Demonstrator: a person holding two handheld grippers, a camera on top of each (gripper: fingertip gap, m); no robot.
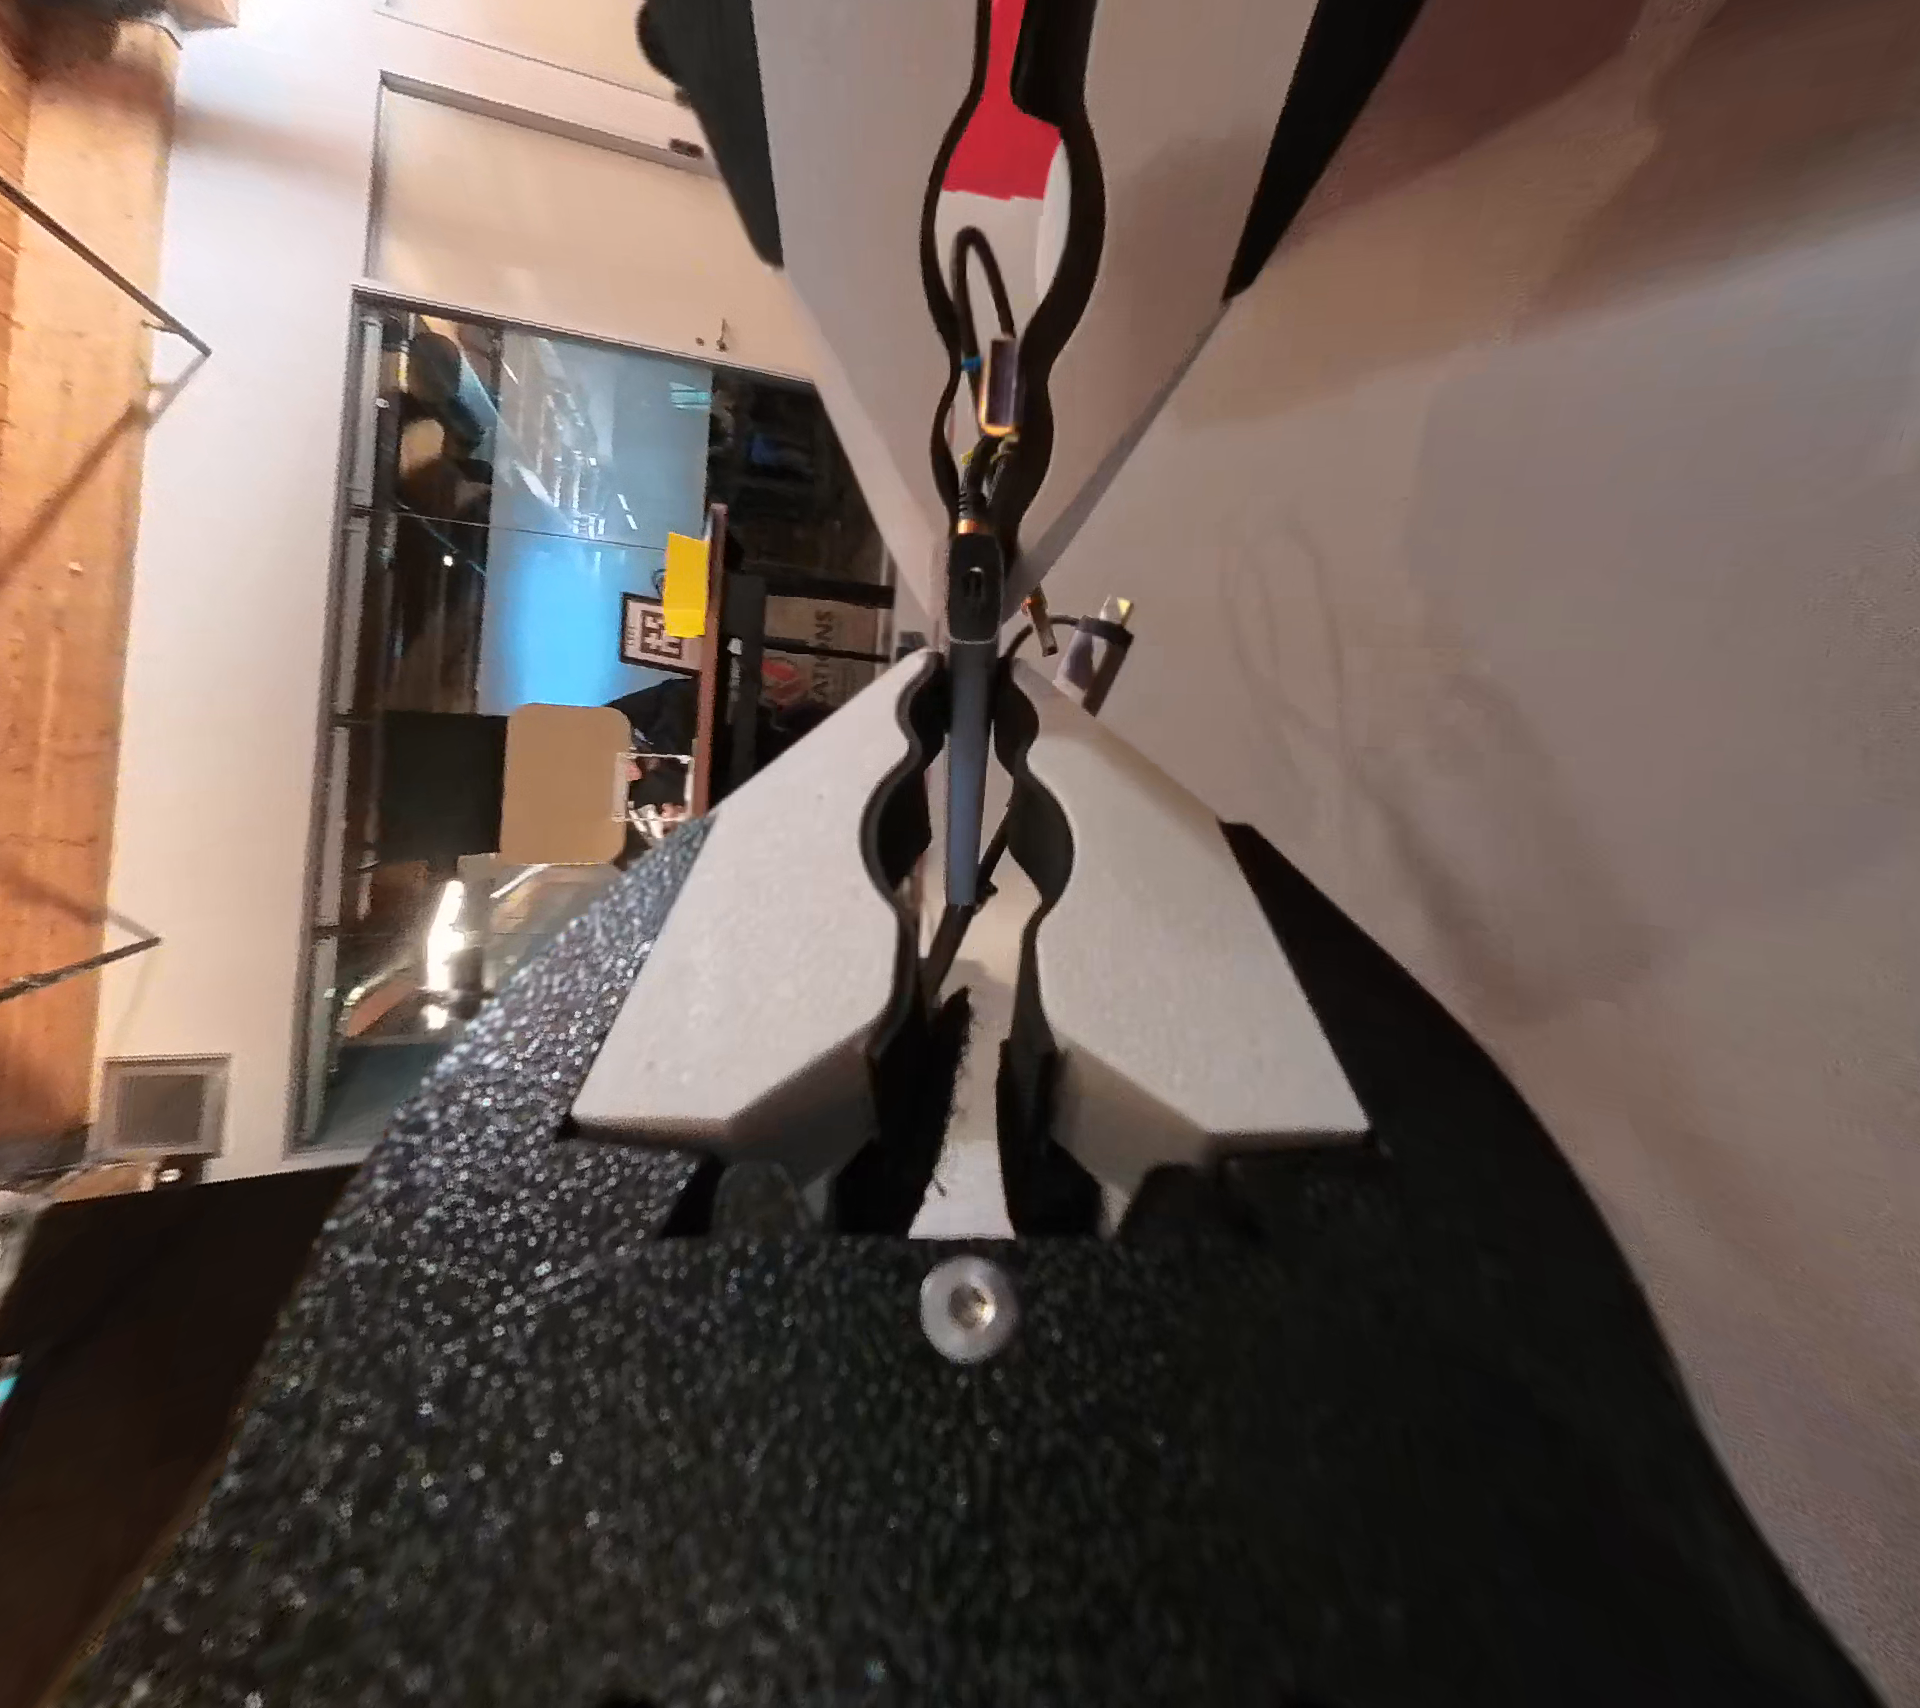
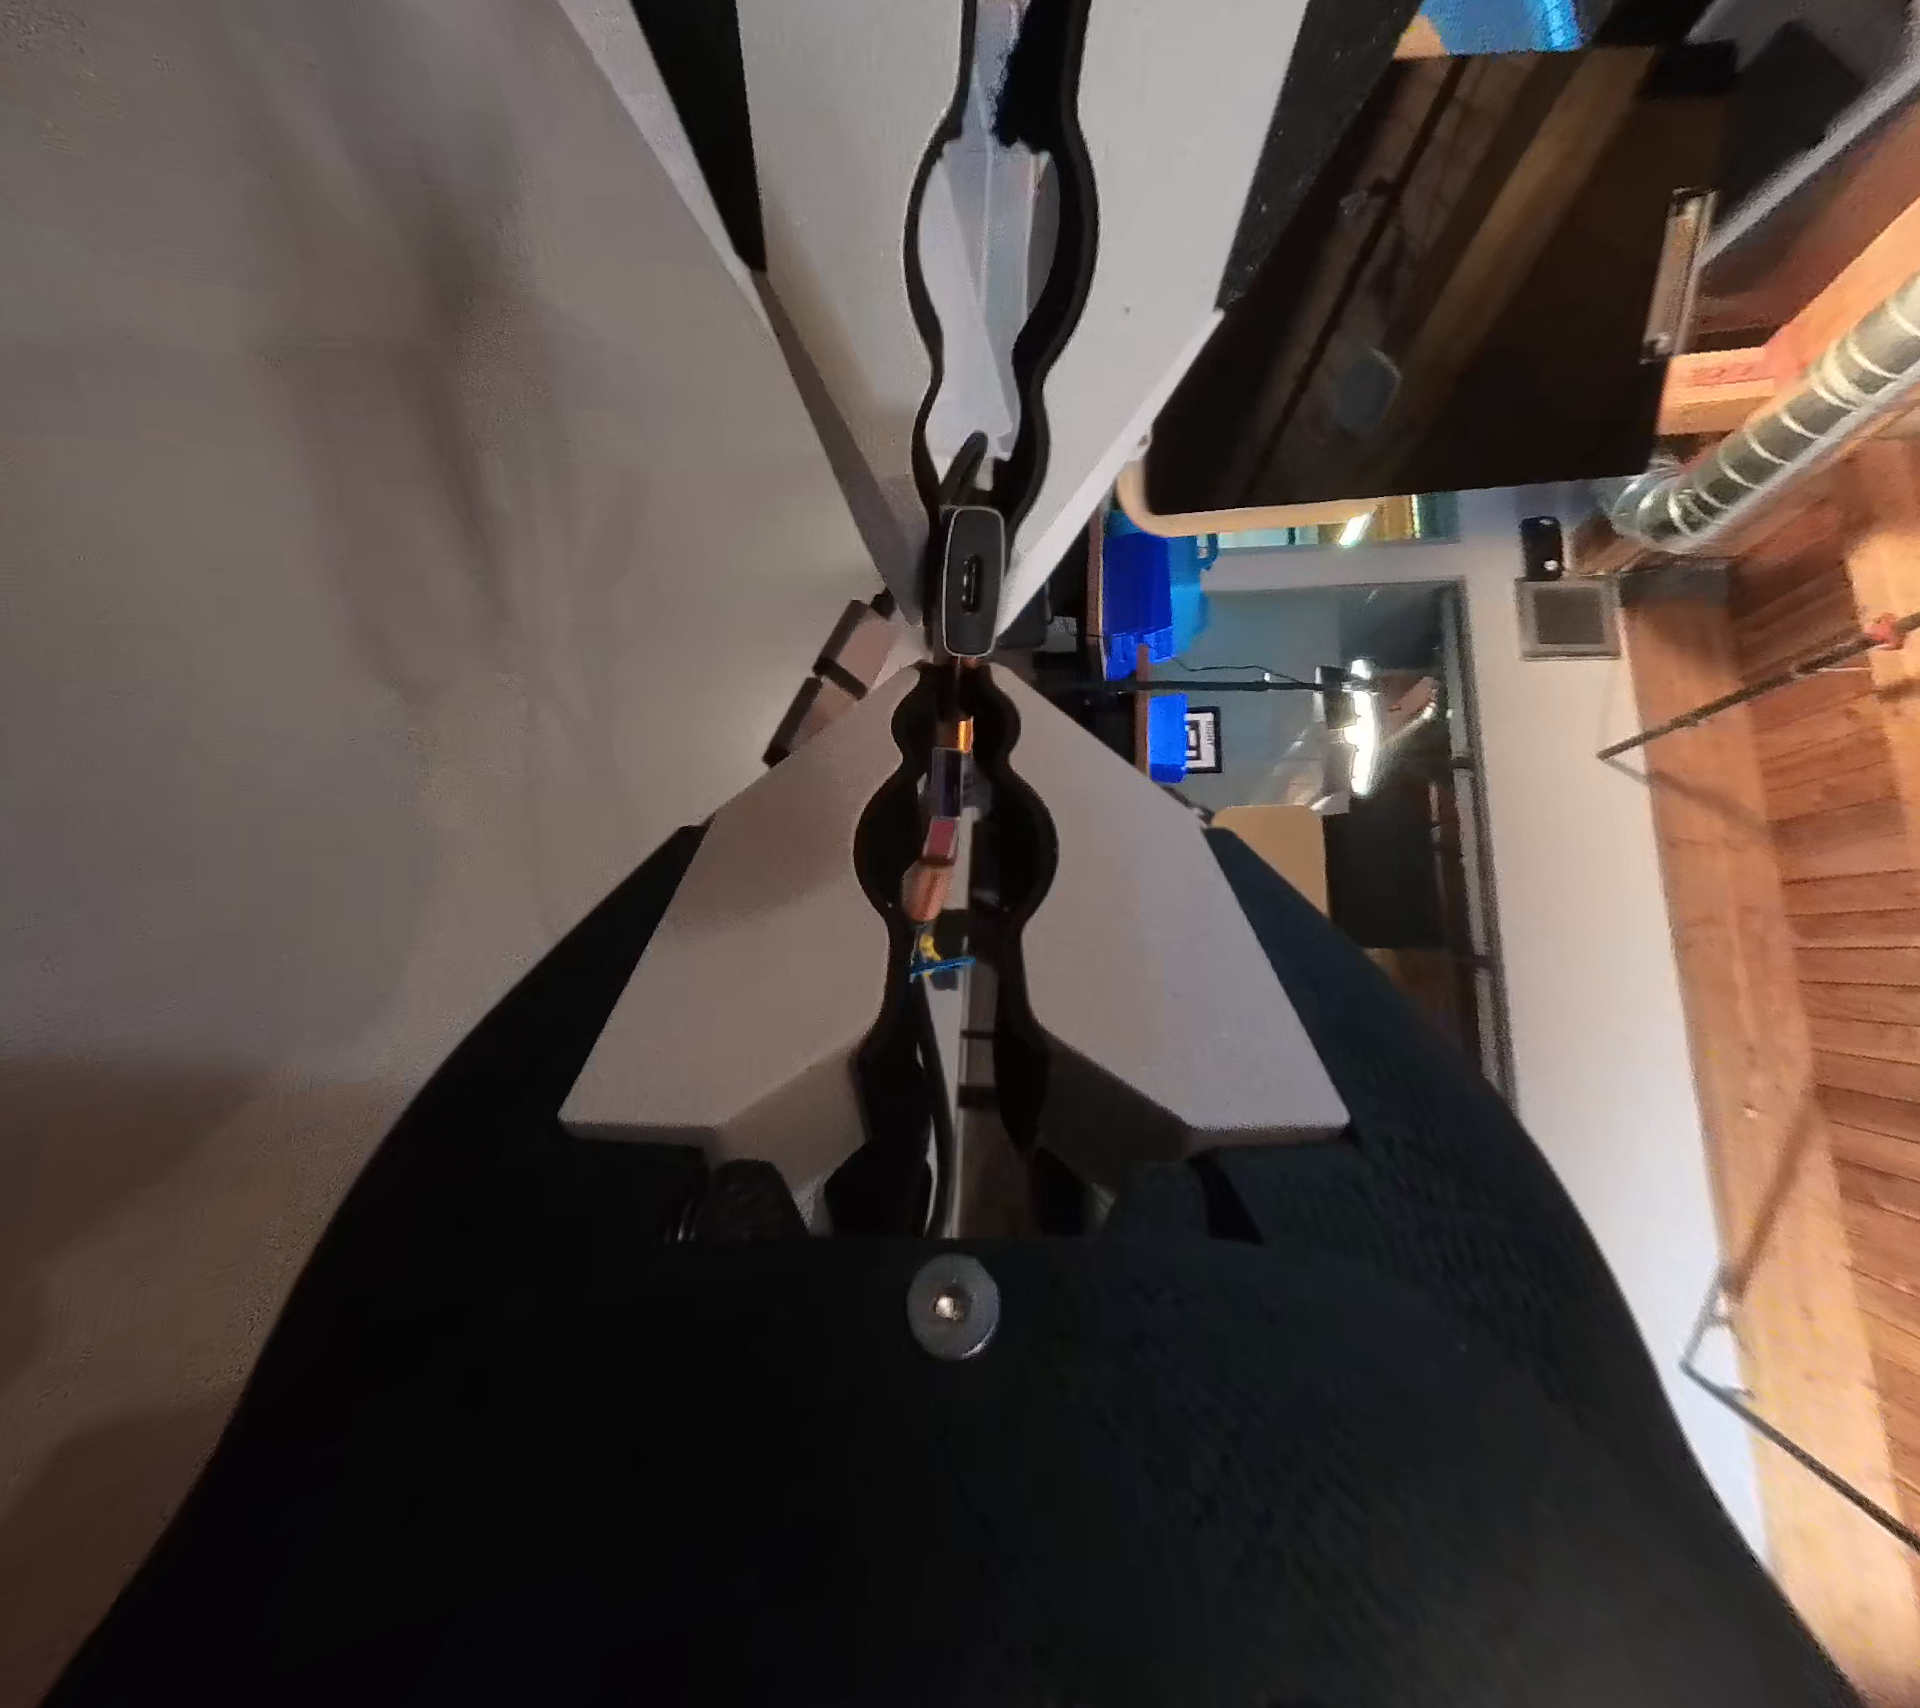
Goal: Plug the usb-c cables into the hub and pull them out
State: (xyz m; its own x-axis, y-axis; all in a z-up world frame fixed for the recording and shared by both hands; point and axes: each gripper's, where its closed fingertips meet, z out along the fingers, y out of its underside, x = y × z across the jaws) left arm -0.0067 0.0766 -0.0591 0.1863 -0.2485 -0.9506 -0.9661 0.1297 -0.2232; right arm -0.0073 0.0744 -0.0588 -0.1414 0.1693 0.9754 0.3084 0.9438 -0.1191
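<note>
In the left wrist view my left gripper [image 1: 968,682] is shut on a slim blue-grey hub [image 1: 964,785], seen edge on. My right gripper [image 1: 982,557] faces it tip to tip from the top of the frame. In the right wrist view my right gripper [image 2: 961,702] is shut on a black USB-C plug with a copper ring [image 2: 961,736]. The hub's end face [image 2: 971,588], with an open port, sits just beyond the plug, held by the left gripper [image 2: 966,619]. In the left wrist view the plug [image 1: 971,593] meets the hub's end. I cannot tell if it is inserted.
Both views are turned sideways, with the white table [image 1: 1558,619] beside the grippers, also in the right wrist view [image 2: 312,411]. Loose connectors [image 1: 1091,640] lie on it, and more cable ends [image 2: 935,869] show behind the plug. Blue bins [image 2: 1143,578] stand farther off. Both grippers' tips are close together, under 4 cm apart.
</note>
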